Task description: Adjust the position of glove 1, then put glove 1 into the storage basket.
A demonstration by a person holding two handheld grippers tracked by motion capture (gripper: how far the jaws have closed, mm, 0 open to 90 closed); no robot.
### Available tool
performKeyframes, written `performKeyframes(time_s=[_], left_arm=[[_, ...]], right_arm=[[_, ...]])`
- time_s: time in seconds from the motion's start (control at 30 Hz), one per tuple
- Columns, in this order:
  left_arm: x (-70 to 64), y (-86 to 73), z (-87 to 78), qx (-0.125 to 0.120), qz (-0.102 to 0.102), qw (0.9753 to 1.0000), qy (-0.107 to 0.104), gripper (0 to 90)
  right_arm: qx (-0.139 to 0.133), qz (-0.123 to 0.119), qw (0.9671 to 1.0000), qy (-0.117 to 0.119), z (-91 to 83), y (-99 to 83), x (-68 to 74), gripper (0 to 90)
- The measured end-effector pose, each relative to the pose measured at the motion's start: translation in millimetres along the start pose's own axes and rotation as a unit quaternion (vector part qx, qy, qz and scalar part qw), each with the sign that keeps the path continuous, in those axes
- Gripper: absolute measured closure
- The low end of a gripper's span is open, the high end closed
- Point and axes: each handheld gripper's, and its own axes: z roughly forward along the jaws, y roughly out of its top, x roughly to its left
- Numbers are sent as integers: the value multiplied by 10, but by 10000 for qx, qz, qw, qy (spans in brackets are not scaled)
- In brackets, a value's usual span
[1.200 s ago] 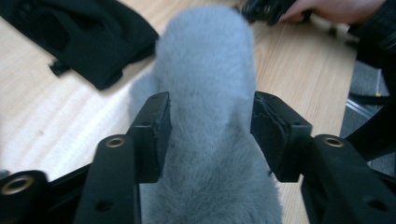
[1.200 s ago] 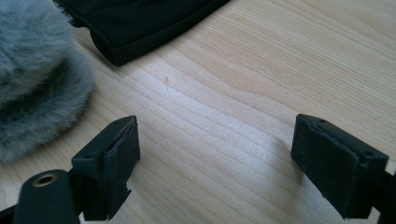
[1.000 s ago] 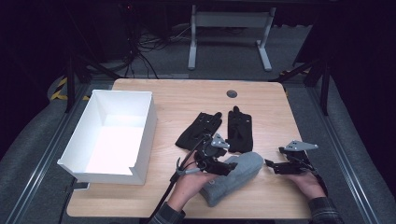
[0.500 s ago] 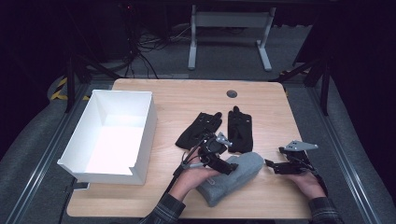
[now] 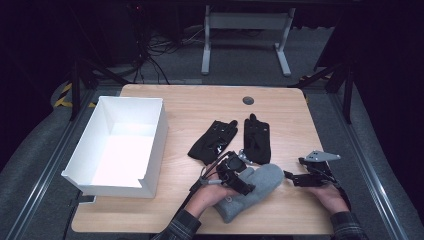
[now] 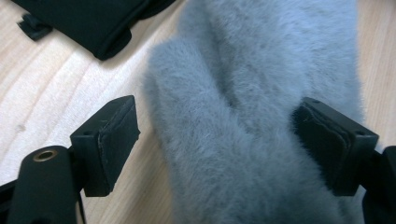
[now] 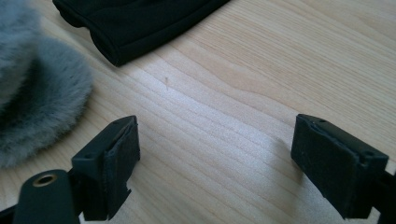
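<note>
A grey fuzzy mitten [image 5: 260,187] lies near the table's front edge. My left gripper [image 5: 244,183] hovers over its left part, held by a hand in a plaid sleeve. In the left gripper view the left gripper [image 6: 219,140] is open, its jaws straddling the mitten [image 6: 252,93] without pressing it. Two black gloves [image 5: 212,141] [image 5: 256,138] lie flat just behind the mitten. My right gripper [image 5: 294,171] rests to the mitten's right. In its own view the right gripper [image 7: 215,158] is open over bare wood, with the mitten [image 7: 32,93] at left and a black glove [image 7: 135,23] beyond.
An open white box [image 5: 150,135] stands on the table's left side. A round dark grommet [image 5: 248,100] sits near the far edge. Bare wood stretches along the far and right parts of the table [image 5: 290,125].
My left gripper has edged slightly right and forward over the mitten. The right gripper, the gloves and the box have stayed put.
</note>
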Motion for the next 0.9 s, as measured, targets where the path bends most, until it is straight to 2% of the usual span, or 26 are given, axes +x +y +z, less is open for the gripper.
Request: performKeyframes(time_s=[0.13,0.2,0.23,0.33,0.6,0.7,0.9], left_arm=[[7,-13,34,68,-13,9999,-76,186],[21,-16,48,101,-51,9998,-181,200],[29,-20,55,130,-72,9994,-304,223],[31,-18,52,227,-84,9988,-415,279],[44,14,47,410,-15,9964,-744,511],[26,31,27,425,111,9965,-704,584],[46,39,-23,395,22,9962,-778,643]], right_arm=[[1,1,10000,0,0,0,0,160],[0,0,10000,-1,0,0,0,160],[0,-1,10000,-1,0,0,0,161],[-1,4,10000,-3,0,0,1,160],[-3,4,10000,-4,1,-1,1,161],[-2,5,10000,-4,0,0,1,160],[-1,1,10000,-2,1,0,0,160]])
